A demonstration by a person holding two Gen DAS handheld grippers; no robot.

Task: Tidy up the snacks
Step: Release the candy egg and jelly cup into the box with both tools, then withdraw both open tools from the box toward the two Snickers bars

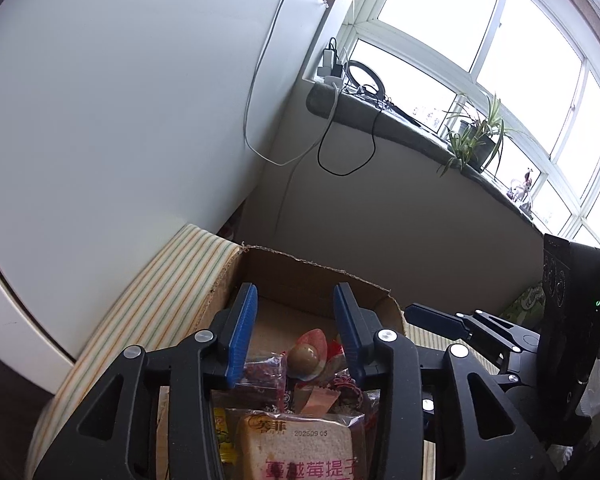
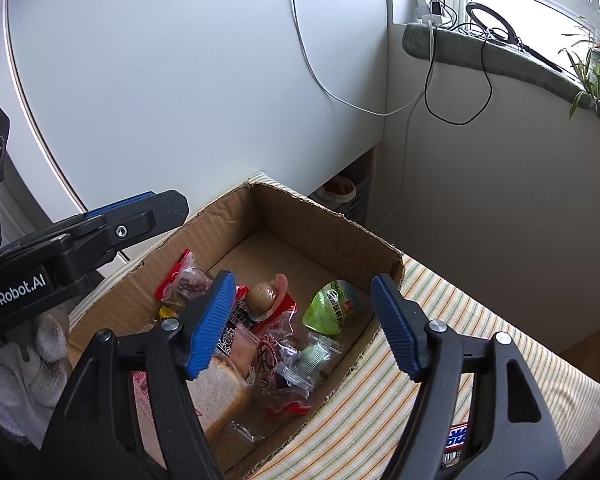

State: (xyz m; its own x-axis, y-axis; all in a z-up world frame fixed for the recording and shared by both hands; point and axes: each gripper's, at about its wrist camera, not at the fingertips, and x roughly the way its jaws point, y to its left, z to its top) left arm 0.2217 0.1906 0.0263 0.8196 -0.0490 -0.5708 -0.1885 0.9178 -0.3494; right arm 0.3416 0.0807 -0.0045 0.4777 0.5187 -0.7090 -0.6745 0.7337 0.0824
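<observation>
Grippers both tilted down over cardboard box (image 2: 320,216) on striped cloth (image 2: 440,320). Left gripper (image 1: 296,332) above near end, jaws parted, gripping nothing; right gripper (image 2: 304,328) spread wide, empty, over middle. Snacks (image 2: 268,340) heaped in box's near half, green jelly cup (image 2: 332,306) at right wall, wrapped bread (image 1: 300,448) nearest

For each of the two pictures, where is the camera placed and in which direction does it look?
Left wrist: on the left gripper, looking over the brown cardboard box toward the window; right gripper shows beside it.
Right wrist: on the right gripper, looking down into the box; left gripper and a white-gloved hand show.
Shared: box, wrapped bread slice, windowsill.
</observation>
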